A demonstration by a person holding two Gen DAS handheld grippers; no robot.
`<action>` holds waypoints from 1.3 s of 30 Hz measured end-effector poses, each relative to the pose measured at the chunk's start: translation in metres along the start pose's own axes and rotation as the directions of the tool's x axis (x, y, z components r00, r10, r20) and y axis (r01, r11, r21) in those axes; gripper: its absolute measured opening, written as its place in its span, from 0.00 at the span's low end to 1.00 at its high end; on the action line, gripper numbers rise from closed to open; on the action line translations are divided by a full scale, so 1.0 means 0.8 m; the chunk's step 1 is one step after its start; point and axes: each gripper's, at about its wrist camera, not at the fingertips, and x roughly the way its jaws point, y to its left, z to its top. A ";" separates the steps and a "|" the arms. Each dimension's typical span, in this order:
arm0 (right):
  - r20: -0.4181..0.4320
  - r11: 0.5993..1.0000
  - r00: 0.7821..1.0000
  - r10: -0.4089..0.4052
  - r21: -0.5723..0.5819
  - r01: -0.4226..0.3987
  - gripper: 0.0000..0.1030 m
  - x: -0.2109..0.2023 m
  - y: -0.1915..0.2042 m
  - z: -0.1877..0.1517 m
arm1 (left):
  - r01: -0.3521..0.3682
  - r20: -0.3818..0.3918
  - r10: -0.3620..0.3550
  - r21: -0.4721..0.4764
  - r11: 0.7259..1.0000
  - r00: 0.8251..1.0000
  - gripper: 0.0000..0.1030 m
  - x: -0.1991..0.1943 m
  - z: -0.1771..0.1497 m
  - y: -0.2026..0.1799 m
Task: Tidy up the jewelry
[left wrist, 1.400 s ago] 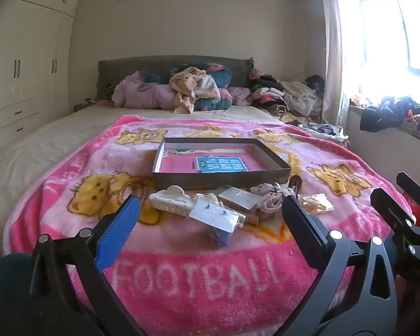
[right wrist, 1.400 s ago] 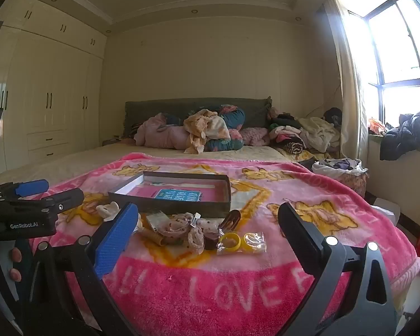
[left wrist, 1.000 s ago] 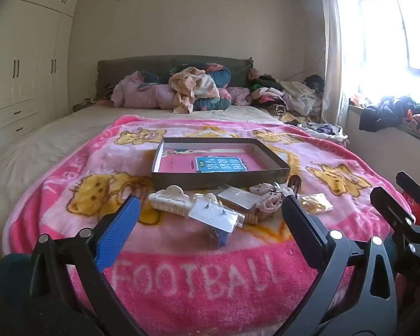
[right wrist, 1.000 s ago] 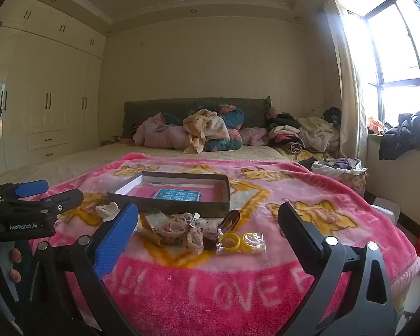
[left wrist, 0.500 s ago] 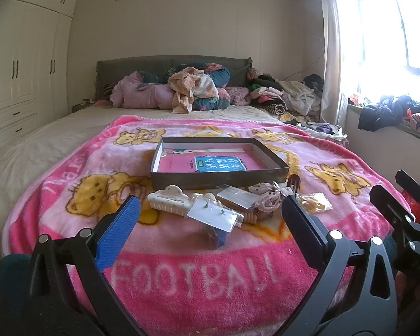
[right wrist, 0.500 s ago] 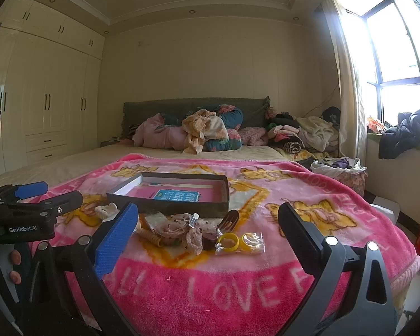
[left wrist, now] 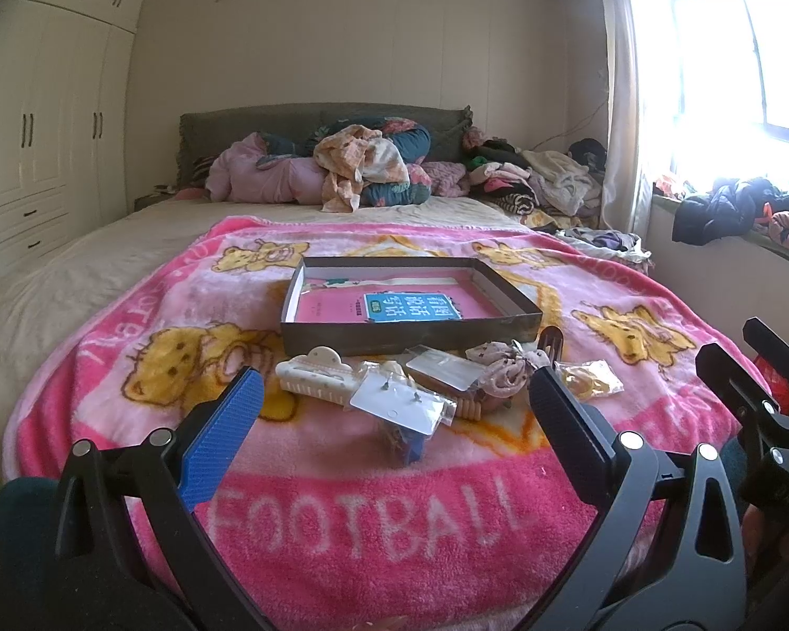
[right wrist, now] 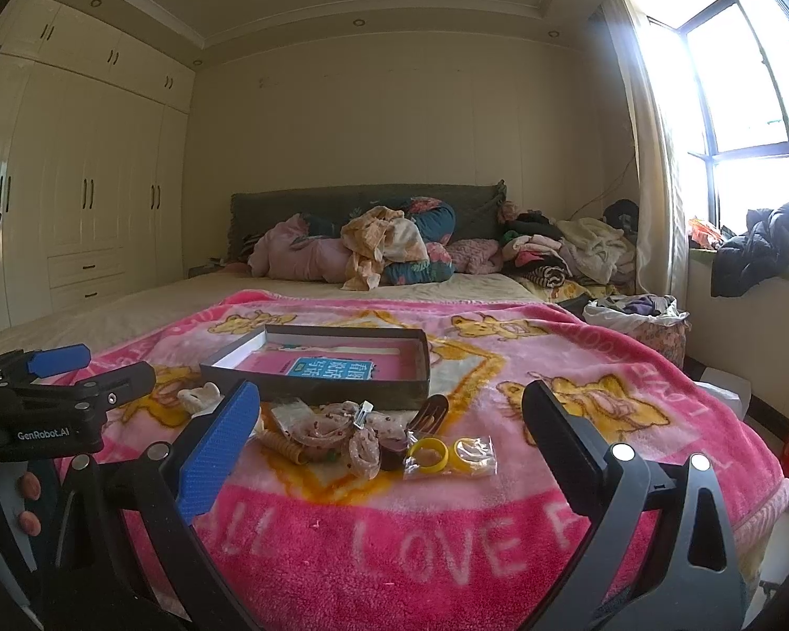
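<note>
A shallow dark box (left wrist: 410, 336) (right wrist: 394, 386) with a pink and blue card inside sits on a pink blanket (left wrist: 363, 515). In front of it lies a pile of accessories: a white hair claw (left wrist: 313, 376), an earring card in a clear bag (left wrist: 400, 402), a spotted scrunchie (left wrist: 502, 373) (right wrist: 336, 428), and bagged yellow rings (right wrist: 449, 455) (left wrist: 586, 381). My left gripper (left wrist: 394, 410) is open, hovering short of the earring card. My right gripper (right wrist: 392, 413) is open too, short of the pile with nothing held.
The bed carries heaped clothes and pillows (left wrist: 363, 168) by a dark headboard. White wardrobes (right wrist: 79, 210) line the left wall. A window (right wrist: 752, 73) and a ledge with clothes are at right. A laundry basket (right wrist: 641, 318) stands beside the bed.
Both views have crept slightly nearer the bed, so the pile sits a touch lower. Both grippers stayed open and nothing on the blanket moved.
</note>
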 end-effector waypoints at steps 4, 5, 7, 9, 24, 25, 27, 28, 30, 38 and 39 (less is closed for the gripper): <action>-0.001 1.000 1.000 0.000 0.002 0.000 0.94 -0.001 0.000 0.000 | 0.000 0.000 0.000 0.002 1.000 1.000 0.90 0.000 0.000 0.000; -0.001 1.000 1.000 0.000 0.002 0.000 0.94 0.000 0.000 0.000 | 0.001 0.001 -0.001 0.001 1.000 1.000 0.90 0.000 0.000 0.000; -0.001 1.000 1.000 0.001 0.003 -0.001 0.94 0.000 0.000 0.000 | 0.000 0.000 0.000 0.002 1.000 1.000 0.90 0.000 0.000 0.000; 0.001 1.000 1.000 0.000 0.000 0.000 0.94 -0.001 0.000 -0.001 | 0.002 0.000 -0.002 0.001 1.000 1.000 0.90 0.000 0.000 0.000; -0.048 0.998 0.997 0.065 -0.006 -0.065 0.94 0.024 0.011 -0.006 | -0.017 -0.059 0.016 -0.028 0.999 0.998 0.90 0.014 -0.002 -0.001; -0.057 0.997 0.996 0.070 -0.012 -0.071 0.94 0.028 0.013 -0.006 | -0.022 -0.073 0.020 -0.033 0.999 0.997 0.90 0.017 -0.003 0.002; -0.071 0.996 0.994 0.082 -0.018 -0.084 0.94 0.036 0.018 -0.006 | -0.030 -0.098 0.025 -0.046 0.998 0.995 0.90 0.024 -0.004 0.011; -0.081 0.995 0.993 0.090 -0.022 -0.092 0.94 0.041 0.020 -0.005 | -0.028 -0.107 0.022 -0.053 0.998 0.994 0.90 0.025 -0.003 0.015; -0.098 0.994 0.990 0.103 -0.029 -0.106 0.94 0.051 0.023 -0.004 | -0.022 -0.122 0.015 -0.062 0.998 0.992 0.90 0.033 -0.004 0.024; -0.228 0.983 0.958 0.176 -0.020 -0.185 0.94 0.115 0.009 -0.006 | 0.077 -0.205 -0.086 -0.052 0.996 0.975 0.90 0.073 -0.004 0.038; -0.274 0.980 0.943 0.190 -0.004 -0.199 0.94 0.129 0.002 -0.009 | 0.085 -0.220 -0.089 -0.028 0.996 0.971 0.90 0.079 -0.005 0.035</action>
